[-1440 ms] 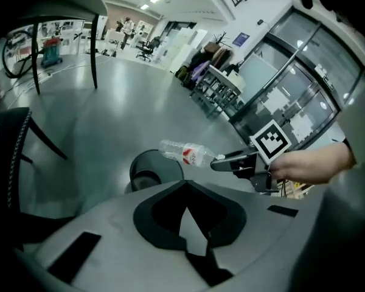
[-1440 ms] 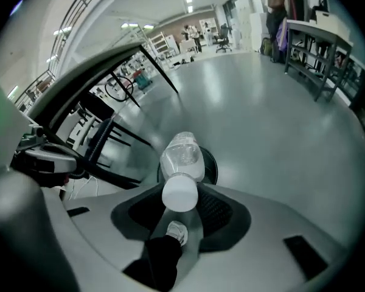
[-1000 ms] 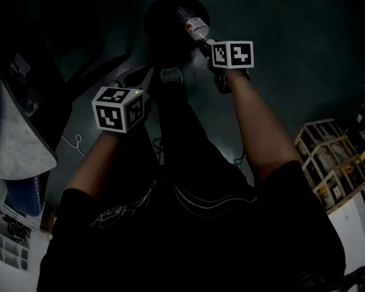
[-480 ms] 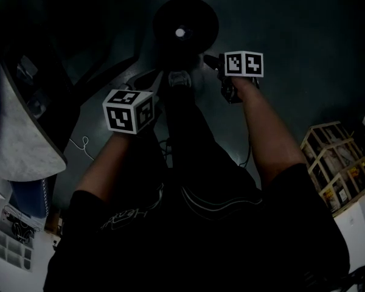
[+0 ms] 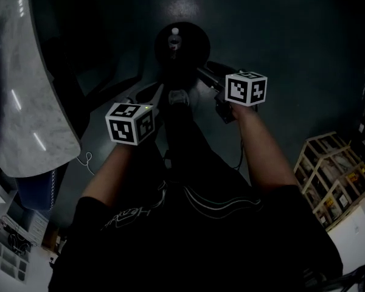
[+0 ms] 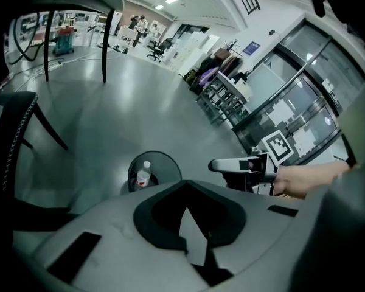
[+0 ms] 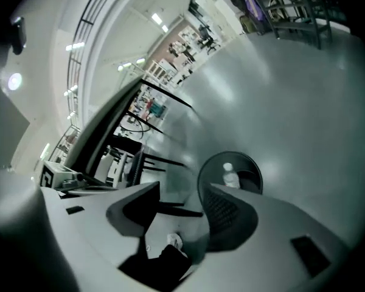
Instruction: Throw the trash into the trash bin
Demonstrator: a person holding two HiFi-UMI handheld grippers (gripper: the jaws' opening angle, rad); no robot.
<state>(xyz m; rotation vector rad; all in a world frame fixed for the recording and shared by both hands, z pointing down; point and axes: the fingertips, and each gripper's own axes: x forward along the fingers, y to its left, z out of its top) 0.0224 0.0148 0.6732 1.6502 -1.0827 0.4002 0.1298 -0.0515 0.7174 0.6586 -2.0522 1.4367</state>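
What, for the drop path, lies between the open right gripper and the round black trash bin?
Only bare grey floor separates right gripper and round black trash bin, per the right gripper view; the empty jaws just narrowed slightly.

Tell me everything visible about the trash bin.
The trash bin is round, dark and open-topped, with what looks like a plain solid wall. It stands upright on the smooth grey floor, just ahead of the person's shoe. Inside it is a clear plastic bottle with a white cap and a red label.
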